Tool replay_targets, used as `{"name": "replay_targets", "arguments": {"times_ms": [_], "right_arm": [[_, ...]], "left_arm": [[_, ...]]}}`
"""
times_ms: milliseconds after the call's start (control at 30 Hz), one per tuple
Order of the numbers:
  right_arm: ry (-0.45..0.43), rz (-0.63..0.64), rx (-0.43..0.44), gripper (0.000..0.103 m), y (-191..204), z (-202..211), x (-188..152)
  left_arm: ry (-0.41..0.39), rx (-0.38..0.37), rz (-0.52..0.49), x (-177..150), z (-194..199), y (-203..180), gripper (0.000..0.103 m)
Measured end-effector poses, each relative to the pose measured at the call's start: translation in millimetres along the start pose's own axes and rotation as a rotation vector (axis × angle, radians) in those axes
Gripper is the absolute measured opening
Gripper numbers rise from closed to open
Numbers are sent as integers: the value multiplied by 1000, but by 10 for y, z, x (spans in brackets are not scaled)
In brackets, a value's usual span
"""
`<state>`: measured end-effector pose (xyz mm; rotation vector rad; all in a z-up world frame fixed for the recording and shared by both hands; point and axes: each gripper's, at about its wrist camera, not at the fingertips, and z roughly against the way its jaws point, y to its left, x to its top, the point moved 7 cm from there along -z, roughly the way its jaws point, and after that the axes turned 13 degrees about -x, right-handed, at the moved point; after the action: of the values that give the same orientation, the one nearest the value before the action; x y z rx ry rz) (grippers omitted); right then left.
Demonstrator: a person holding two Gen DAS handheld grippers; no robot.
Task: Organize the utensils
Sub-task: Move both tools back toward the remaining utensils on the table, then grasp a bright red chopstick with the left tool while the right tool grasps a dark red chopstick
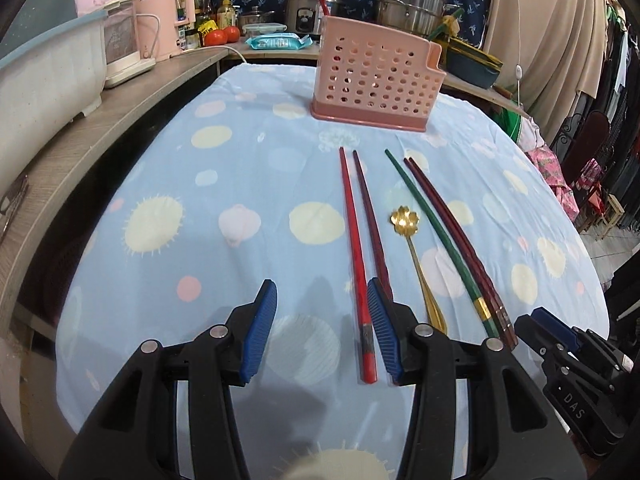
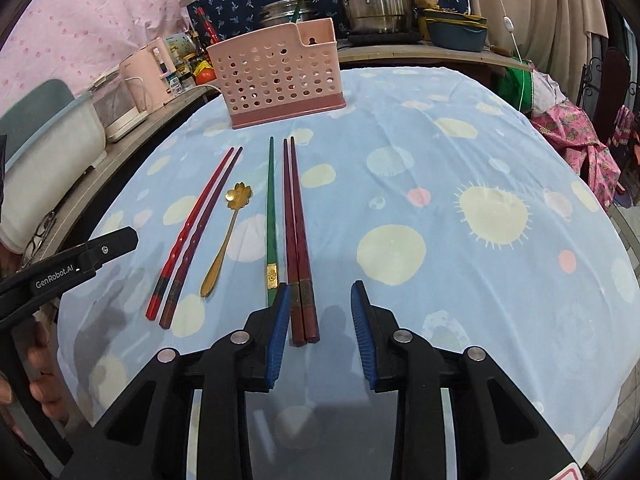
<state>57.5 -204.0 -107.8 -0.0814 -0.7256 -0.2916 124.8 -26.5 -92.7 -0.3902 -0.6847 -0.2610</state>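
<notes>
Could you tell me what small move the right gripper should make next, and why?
Probably lower the open right gripper and close it on the dark red chopstick pair. The pair's near ends already lie between its fingers, flat on the tablecloth, side by side. The pink utensil holder stands straight beyond them, ready to receive them.

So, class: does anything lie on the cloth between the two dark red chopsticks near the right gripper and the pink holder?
Nothing visible does. From the dark red chopsticks only bare tablecloth runs to the pink holder; the green chopstick lies alongside, left.
</notes>
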Motion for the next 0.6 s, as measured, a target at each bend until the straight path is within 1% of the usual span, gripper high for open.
{"name": "replay_targets", "arguments": {"times_ms": [100,167,600], "right_arm": [[11,5,1,20,18,-28,-40],[20,7,4,19,26,-48,-67],[20,11,12,19,57,-66,-108]], "left_arm": [[11,-1,2,-48,-18,-1,45],[20,-4,5,-83,-36,1,45],[58,-20,-5,-208,-131,-65,45]]}}
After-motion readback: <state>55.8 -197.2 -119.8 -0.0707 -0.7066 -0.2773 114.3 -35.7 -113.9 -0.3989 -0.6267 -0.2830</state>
